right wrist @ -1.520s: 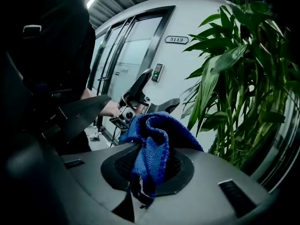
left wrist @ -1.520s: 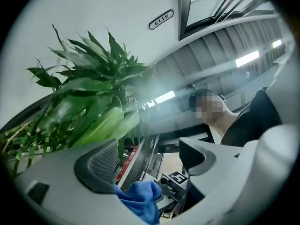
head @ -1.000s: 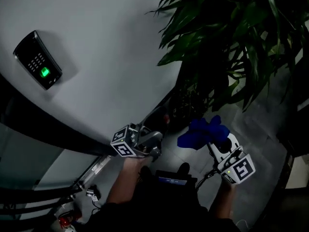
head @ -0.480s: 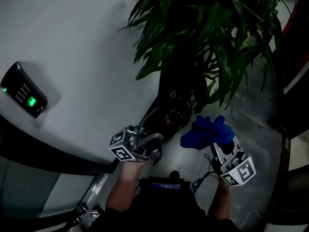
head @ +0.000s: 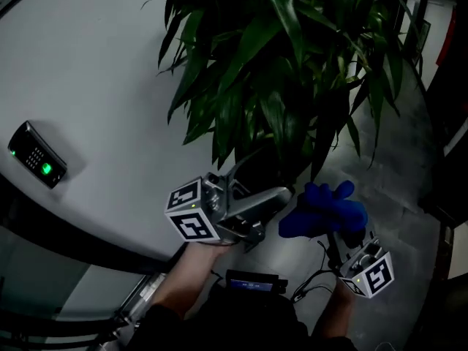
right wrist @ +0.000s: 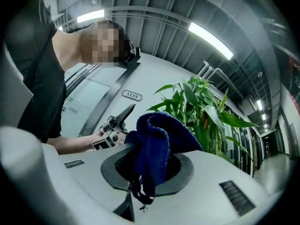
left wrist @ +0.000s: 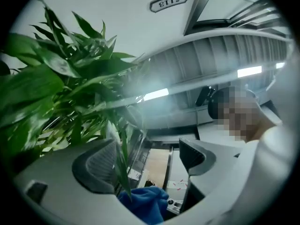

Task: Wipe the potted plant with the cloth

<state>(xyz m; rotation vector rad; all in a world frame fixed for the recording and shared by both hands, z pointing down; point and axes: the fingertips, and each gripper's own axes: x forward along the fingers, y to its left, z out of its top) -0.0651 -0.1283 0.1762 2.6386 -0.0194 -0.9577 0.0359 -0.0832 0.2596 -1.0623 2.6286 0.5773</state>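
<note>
Right claw (head: 345, 231) is clamping the cloth (head: 322, 209) beside the plant (head: 292, 64). Left claw (head: 284, 196) is showing jaws apart, one leaf (left wrist: 123, 167) hanging between them.

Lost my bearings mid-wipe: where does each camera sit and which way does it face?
Head view: on the head, looking steeply down at the potted plant, left tool and right tool; forearms show.
Left gripper view: on left tool, looking up between open jaws at leaves; the person shows.
Right gripper view: on right tool, shut on the cloth, facing the plant; left forearm shows.
Shared by all: plant and cloth.
</note>
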